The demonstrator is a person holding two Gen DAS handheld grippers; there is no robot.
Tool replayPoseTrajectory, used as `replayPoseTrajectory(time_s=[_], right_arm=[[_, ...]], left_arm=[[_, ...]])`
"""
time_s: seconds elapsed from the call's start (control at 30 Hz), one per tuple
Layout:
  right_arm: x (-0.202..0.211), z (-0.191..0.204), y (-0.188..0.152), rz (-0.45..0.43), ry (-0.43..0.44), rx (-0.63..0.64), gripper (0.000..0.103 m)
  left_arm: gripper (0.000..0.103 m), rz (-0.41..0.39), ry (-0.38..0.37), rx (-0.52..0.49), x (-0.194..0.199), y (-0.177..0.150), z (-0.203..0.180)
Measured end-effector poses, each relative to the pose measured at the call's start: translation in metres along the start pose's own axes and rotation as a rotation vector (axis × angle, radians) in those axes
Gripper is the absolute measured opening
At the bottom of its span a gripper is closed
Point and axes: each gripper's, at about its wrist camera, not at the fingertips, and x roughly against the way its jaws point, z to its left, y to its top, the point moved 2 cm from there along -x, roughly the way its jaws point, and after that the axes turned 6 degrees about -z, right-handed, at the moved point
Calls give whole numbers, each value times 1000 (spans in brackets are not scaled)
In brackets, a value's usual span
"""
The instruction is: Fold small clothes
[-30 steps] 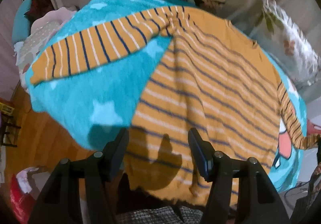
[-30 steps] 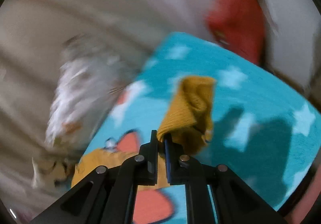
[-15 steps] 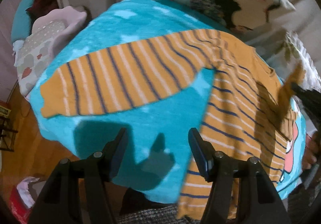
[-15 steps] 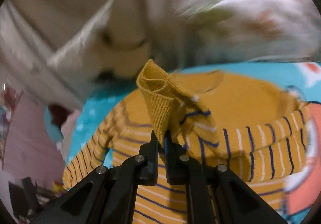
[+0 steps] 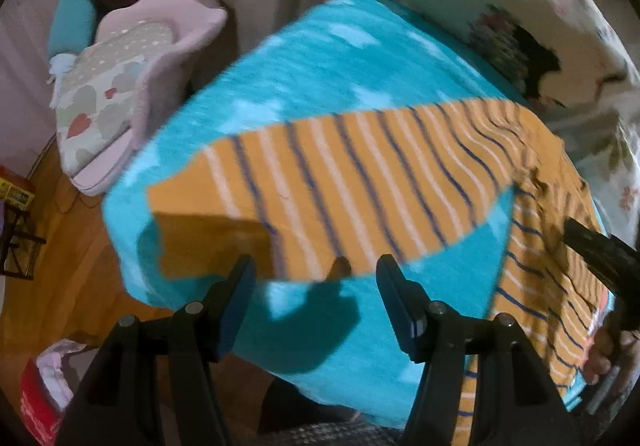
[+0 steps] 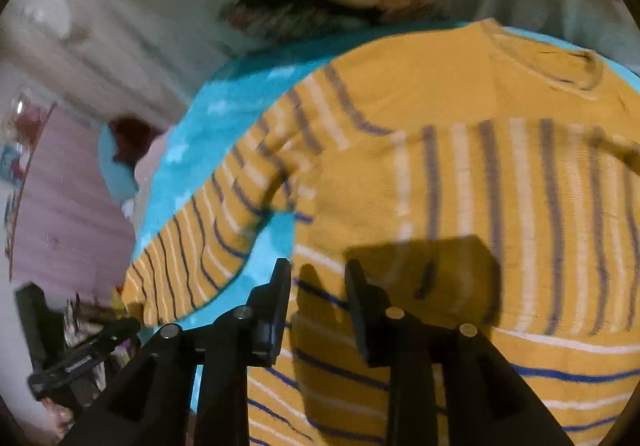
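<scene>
Where the left wrist view looks down, the left tongs (image 5: 314,296) stand wide open and empty above the near edge of a teal star-print blanket (image 5: 320,78). Just beyond their tips lies one outstretched sleeve (image 5: 320,190) of the mustard striped sweater (image 5: 552,246), flat on the blanket; the body of the garment runs off to the right, where the right tongs (image 5: 600,254) appear as a dark shape over it. A pink cushion (image 5: 132,86) sits further left. Right wrist view: the right tongs (image 6: 318,282) are partly open, holding nothing, poised over the sweater (image 6: 460,174), on whose chest the other sleeve (image 6: 520,206) lies folded across.
</scene>
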Motion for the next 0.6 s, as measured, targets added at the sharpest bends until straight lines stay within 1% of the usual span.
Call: replayPoseTrajectory(time_s=[0.03,0.1,0.17,0.23,0.3,0.37,0.57,0.6], right_arm=[[5,-7,2,-15,-20,-22,31],[20,-24,8,-37,-63,-70,31],[22,-31,10,-47,-75,-115,31],[27,-31,7,-47,-84,-119,33],[24,-25,4,-42,-90,-105,36],[19,-19,0,-30,-89,-103,37],[7,-16,-9,-1,-93,-128,37],[8,-16,-9,-1,-96,-130,37]], left_arm=[[67,-7,15,14,0,3,10],[67,-16,36,40,-2,7,27],[68,-22,63,74,-5,9,47],[70,-22,85,115,-9,10,67],[71,-18,97,147,-13,10,81],[71,-18,93,157,-17,12,89],[71,2,64,150,-35,13,91],[71,-12,71,139,-35,14,91]])
